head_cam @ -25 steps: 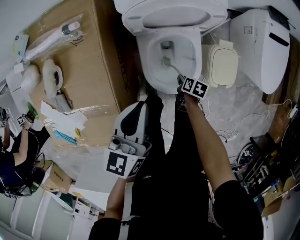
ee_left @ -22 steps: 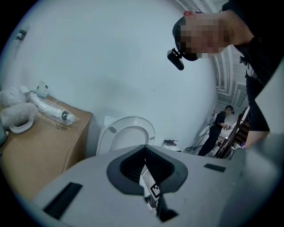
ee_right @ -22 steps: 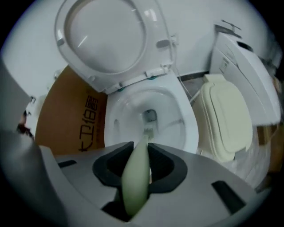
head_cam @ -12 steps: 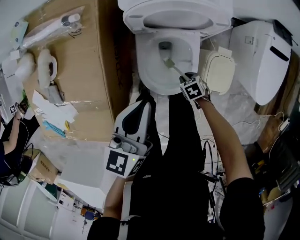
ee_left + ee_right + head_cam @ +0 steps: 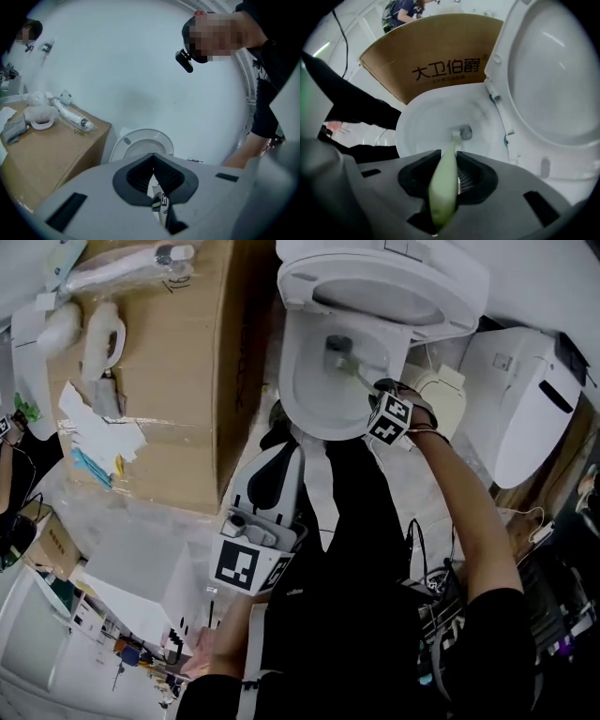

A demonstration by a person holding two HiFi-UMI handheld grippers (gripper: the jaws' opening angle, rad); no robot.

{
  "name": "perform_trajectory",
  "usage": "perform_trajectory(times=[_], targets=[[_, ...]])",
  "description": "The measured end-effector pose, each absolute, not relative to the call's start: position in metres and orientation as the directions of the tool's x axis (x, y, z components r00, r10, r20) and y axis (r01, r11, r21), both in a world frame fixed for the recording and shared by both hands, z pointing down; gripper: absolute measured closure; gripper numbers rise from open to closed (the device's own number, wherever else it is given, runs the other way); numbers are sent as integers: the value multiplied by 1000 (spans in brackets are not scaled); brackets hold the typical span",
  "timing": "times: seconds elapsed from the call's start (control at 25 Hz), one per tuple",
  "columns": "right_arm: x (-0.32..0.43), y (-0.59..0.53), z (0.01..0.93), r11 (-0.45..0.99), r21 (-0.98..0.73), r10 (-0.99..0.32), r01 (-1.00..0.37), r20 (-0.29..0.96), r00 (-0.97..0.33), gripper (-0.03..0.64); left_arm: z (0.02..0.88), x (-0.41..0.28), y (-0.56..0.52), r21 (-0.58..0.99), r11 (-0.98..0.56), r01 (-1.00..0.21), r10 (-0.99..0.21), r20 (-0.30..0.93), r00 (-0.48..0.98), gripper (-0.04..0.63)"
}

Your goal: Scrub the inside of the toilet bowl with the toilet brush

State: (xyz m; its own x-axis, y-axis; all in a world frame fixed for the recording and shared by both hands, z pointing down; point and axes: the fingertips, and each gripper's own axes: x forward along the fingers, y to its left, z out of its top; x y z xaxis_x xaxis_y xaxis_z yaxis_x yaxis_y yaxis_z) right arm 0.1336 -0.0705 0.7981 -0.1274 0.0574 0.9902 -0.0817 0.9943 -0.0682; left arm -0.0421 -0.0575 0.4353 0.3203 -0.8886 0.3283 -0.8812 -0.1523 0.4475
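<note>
The head view is bright and evenly lit, so the white toilet bowl (image 5: 323, 381) is close to washed out, with only faint shading inside. The person's dark clothing (image 5: 347, 596) sinks into near-black with little detail. Both gripper views bend straight lines toward their edges and fall to black at the corners, and the left one looks hazy, cool and soft throughout. In the right one the toilet brush (image 5: 443, 187) lies so near the lens that it is a pale green blur, and soft glare streaks the raised lid (image 5: 553, 70).
</note>
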Motion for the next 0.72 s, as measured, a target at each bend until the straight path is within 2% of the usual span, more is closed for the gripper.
perform_trajectory(times=[0.2, 0.44, 0.72], targets=[[132, -106, 799, 961, 49, -26, 272, 996, -86, 505, 436, -39, -57, 447, -125, -886, -903, 319, 289, 588], [125, -113, 798, 732, 89, -75, 676, 996, -50, 505, 430, -40, -51, 447, -96, -890, -915, 311, 255, 588], [101, -108, 808, 444, 58, -119, 894, 993, -5, 505, 431, -60, -41, 447, -35, -894, -933, 307, 190, 588]])
